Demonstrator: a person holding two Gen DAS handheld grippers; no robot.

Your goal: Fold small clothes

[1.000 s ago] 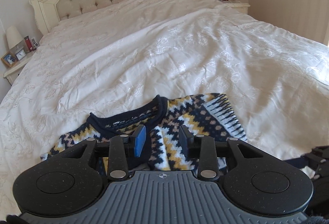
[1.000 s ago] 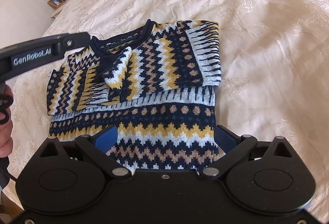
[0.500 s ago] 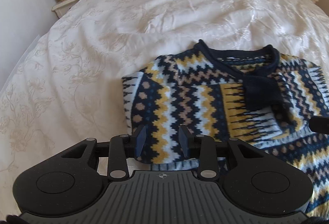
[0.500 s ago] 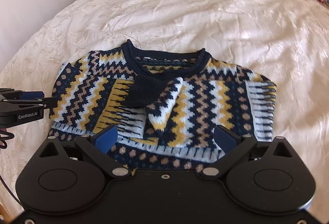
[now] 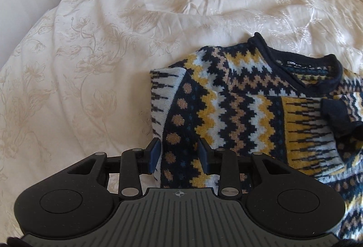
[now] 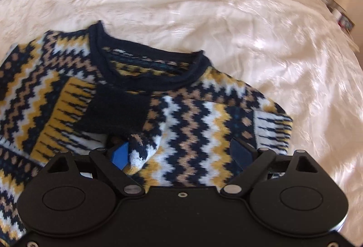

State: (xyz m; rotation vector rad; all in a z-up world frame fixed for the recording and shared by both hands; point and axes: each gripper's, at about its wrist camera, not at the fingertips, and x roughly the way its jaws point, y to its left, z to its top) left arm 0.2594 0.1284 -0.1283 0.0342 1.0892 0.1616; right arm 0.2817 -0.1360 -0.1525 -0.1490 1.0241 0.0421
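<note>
A patterned sweater (image 5: 249, 110) lies on a cream bedspread (image 5: 102, 54), partly folded, its navy collar (image 6: 145, 70) toward twelve o'clock. The left gripper (image 5: 179, 156) is spread a little over the sweater's nine o'clock edge; contact is unclear. The right gripper (image 6: 181, 154) is spread wide, a sleeve cuff (image 6: 138, 151) bunched against its blue left finger. Right view is blurred; the hem is cut off.

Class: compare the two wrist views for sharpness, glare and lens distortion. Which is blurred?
Left wrist view: sharp, sweater knit crisp; fisheye curves the bedspread. Right wrist view: motion-blurred, sweater soft, sunlit bedspread smeared and glaring white at right.
</note>
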